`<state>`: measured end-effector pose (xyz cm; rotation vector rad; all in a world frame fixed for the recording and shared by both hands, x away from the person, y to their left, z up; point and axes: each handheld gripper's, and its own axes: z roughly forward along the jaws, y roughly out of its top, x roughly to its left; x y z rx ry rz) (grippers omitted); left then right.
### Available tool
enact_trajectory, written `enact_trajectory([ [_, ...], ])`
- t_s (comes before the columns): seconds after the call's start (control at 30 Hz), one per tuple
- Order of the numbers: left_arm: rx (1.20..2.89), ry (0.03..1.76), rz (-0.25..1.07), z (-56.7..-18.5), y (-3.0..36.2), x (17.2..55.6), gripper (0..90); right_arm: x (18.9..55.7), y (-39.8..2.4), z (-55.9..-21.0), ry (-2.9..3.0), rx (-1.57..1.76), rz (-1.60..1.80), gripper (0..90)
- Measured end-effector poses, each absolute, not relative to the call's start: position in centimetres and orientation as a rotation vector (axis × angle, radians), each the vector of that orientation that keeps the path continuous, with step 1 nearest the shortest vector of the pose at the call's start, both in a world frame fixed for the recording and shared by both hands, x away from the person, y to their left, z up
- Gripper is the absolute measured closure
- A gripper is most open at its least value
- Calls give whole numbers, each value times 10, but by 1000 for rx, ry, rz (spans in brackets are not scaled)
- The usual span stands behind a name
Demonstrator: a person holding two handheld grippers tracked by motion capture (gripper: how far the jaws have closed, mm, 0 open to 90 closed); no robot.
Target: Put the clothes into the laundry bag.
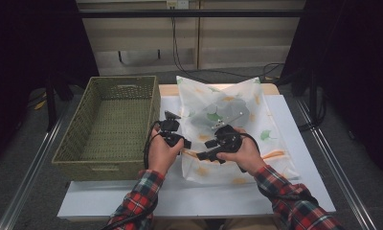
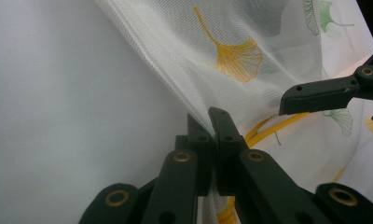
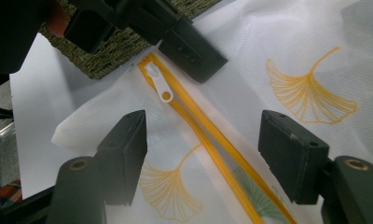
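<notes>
Our left claw [image 2: 211,122] is pressed together on the edge of the mesh laundry bag [image 1: 228,120], pinching the white fabric close to the end of its yellow zipper [image 3: 208,140]. Our right claw [image 3: 201,154] stands spread above the bag, one jaw on either side of the zipper, touching nothing; the white zipper pull [image 3: 160,83] lies just ahead of it, near the left claw's tip. The bag, printed with ginkgo leaves and stuffed with something grey, rests on the white worktop [image 1: 180,191], just beside the woven basket [image 1: 108,127]
</notes>
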<state>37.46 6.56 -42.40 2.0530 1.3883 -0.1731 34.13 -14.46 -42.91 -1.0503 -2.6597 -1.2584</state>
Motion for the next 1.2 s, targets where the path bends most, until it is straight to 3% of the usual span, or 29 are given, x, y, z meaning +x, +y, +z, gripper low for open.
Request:
enact_trajectory([
  [1.2,2045,1396,-171,-427,60,374,883,340,-120,-438,-2643,-955,-1264,819],
])
